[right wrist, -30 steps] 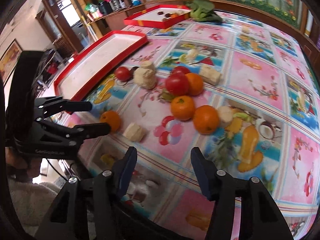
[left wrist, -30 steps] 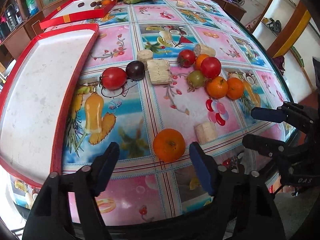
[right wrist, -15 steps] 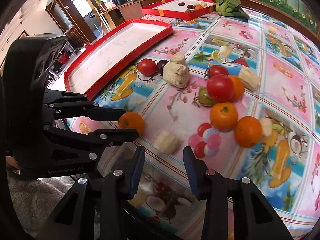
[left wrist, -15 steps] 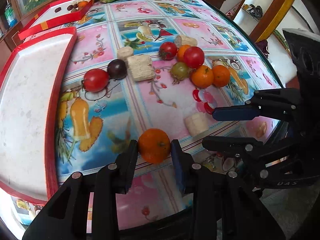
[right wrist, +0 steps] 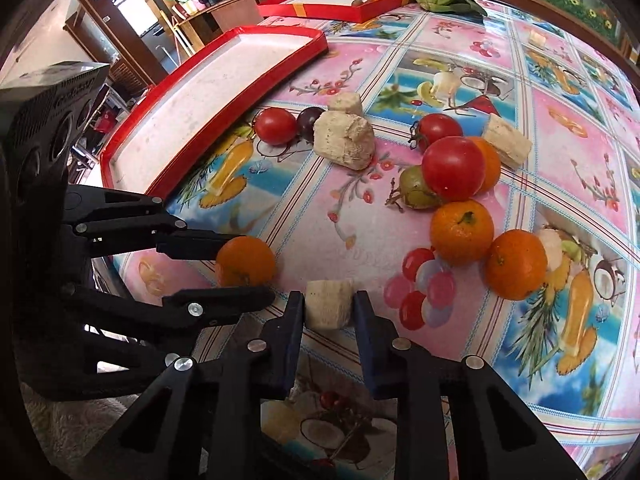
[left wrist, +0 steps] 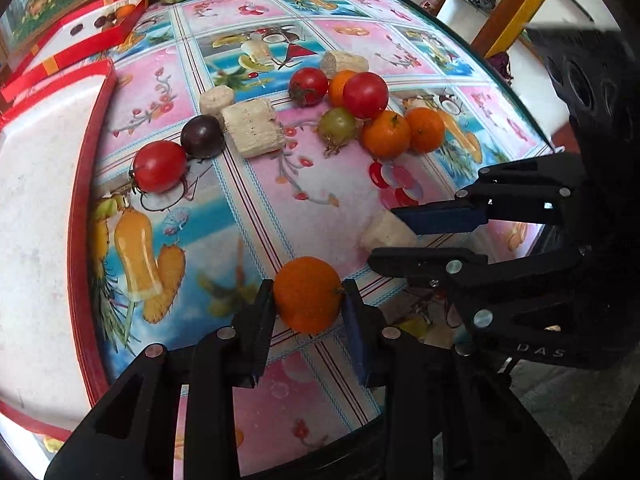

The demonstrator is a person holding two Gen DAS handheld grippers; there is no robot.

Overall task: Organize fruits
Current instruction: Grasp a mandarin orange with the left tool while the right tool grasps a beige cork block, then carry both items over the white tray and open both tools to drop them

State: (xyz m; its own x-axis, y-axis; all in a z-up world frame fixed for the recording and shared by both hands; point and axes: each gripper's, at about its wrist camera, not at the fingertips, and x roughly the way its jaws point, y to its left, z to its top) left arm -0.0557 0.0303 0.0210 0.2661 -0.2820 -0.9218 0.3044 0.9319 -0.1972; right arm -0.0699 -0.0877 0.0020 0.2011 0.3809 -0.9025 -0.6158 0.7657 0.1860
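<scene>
Clamping a tangerine and a sugarcane piece, both grippers' fingers had sorted little: most fruit lay loose on the desk.

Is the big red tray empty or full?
Empty as far as visible: the red tray shows only its bare white floor; all fruit lies outside it on the table.

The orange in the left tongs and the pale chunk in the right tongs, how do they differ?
The orange is round, bright and smooth; the pale chunk is a blocky, cream-coloured, rough-looking piece. The orange fills the gap of the left tongs and bulges above the pads, while the smaller chunk sits narrower between the pads of the right tongs. Both lie near the table's front edge, side by side, and each is clamped by its tongs.
</scene>
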